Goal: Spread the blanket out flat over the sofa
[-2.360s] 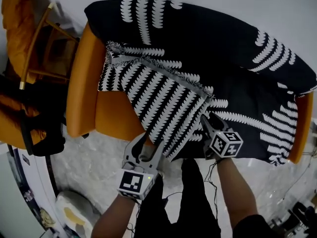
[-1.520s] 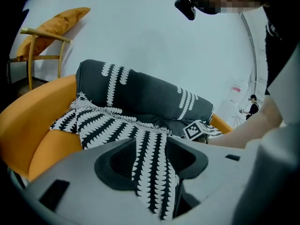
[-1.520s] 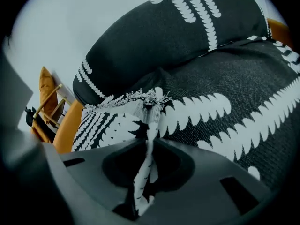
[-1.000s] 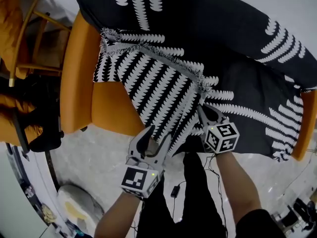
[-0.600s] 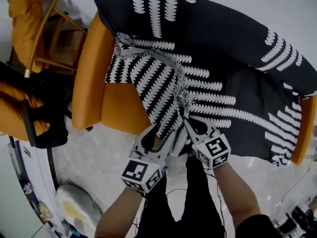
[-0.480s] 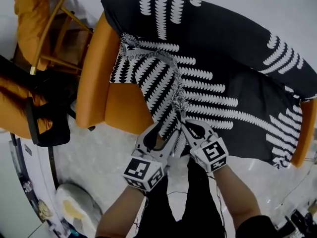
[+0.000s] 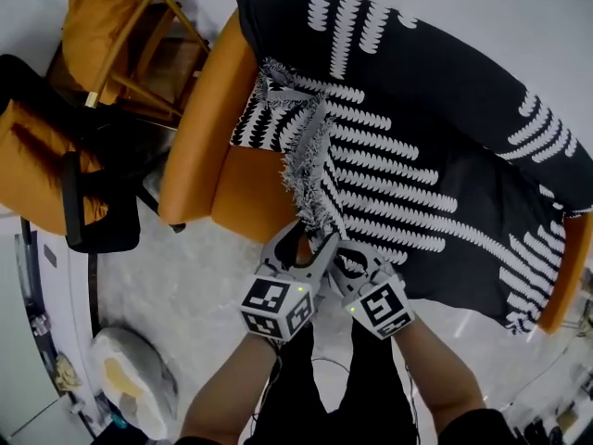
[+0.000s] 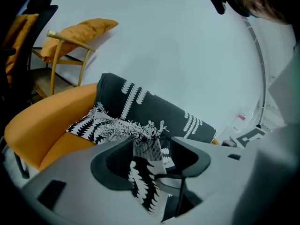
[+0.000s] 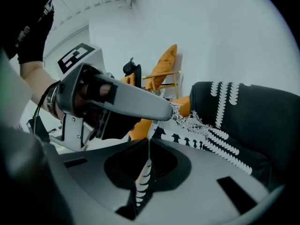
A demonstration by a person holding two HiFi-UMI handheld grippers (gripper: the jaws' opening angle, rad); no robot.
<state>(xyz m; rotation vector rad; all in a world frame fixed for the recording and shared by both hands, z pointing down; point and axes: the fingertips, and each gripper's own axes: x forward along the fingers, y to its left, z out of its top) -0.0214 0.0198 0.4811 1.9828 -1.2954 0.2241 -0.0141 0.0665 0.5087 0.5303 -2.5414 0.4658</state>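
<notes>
A black blanket (image 7: 445, 128) with white fern print covers the orange sofa (image 7: 208, 146). Its fringed corner flap (image 7: 306, 156) is gathered into a narrow strip that runs down over the seat front to both grippers. My right gripper (image 7: 335, 250) is shut on the blanket's edge (image 9: 143, 182), which hangs pinched between its jaws (image 9: 149, 143). My left gripper (image 7: 301, 239) sits right beside it; its jaws are opening, and the fringed strip (image 8: 145, 172) hangs loose between them (image 8: 152, 146) with a gap on each side.
A wooden chair with an orange cushion (image 7: 125, 26) stands at the sofa's left end. A black and orange office chair (image 7: 56, 170) is beside it. A white sack (image 7: 130, 378) lies on the pale floor at the lower left. The person's legs (image 7: 334, 378) are below the grippers.
The right gripper has carried the blanket corner leftwards up to the left gripper, bunching the wide flap into a narrow strip. The left jaws have spread wider around it.
</notes>
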